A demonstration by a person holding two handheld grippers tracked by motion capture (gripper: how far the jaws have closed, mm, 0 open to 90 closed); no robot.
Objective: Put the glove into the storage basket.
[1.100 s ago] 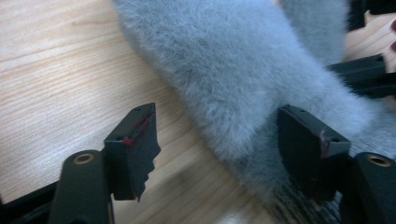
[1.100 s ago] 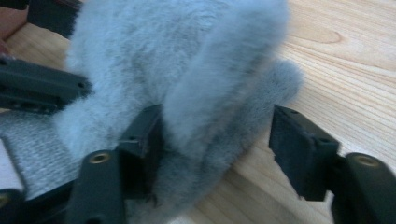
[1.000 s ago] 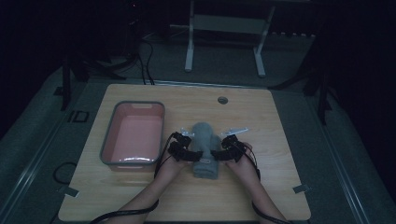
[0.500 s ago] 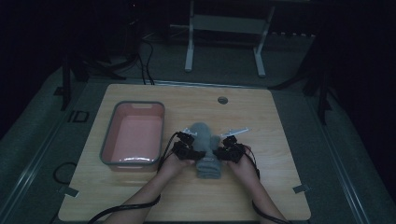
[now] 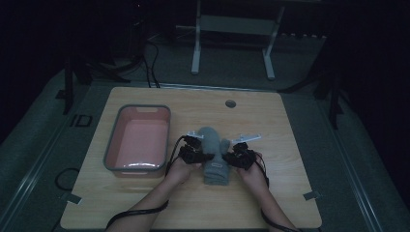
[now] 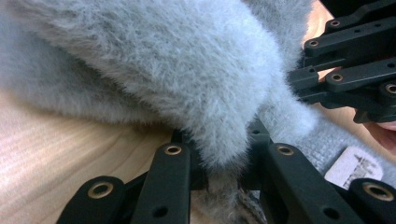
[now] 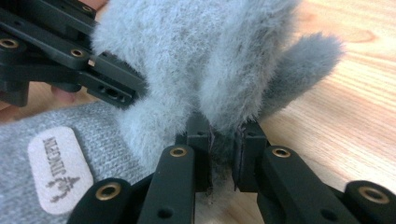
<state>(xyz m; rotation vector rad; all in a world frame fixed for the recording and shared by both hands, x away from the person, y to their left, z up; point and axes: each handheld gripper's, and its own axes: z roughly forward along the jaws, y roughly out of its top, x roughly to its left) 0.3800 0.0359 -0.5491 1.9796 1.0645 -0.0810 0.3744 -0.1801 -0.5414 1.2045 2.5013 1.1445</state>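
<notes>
A grey fluffy mitten (image 5: 212, 145) lies on the wooden table (image 5: 290, 193), its knit cuff toward the person. My left gripper (image 5: 200, 155) is shut on the mitten's left edge, and fluffy fabric (image 6: 163, 70) is pinched between the jaws of the left gripper (image 6: 219, 161). My right gripper (image 5: 232, 158) is shut on the opposite edge, with fur (image 7: 196, 56) squeezed in the right gripper (image 7: 223, 156). A pale label (image 7: 58, 170) sits on the cuff. Each gripper view shows the other gripper close across the mitten.
A pink bin with a grey rim (image 5: 140, 107) stands left of the mitten, with nothing in it. A round grommet hole (image 5: 230, 103) sits near the table's far edge. A white stand (image 5: 232, 29) is on the floor beyond the table.
Both grippers have drawn inward toward each other, and the mitten between them looks narrower and bunched up.
</notes>
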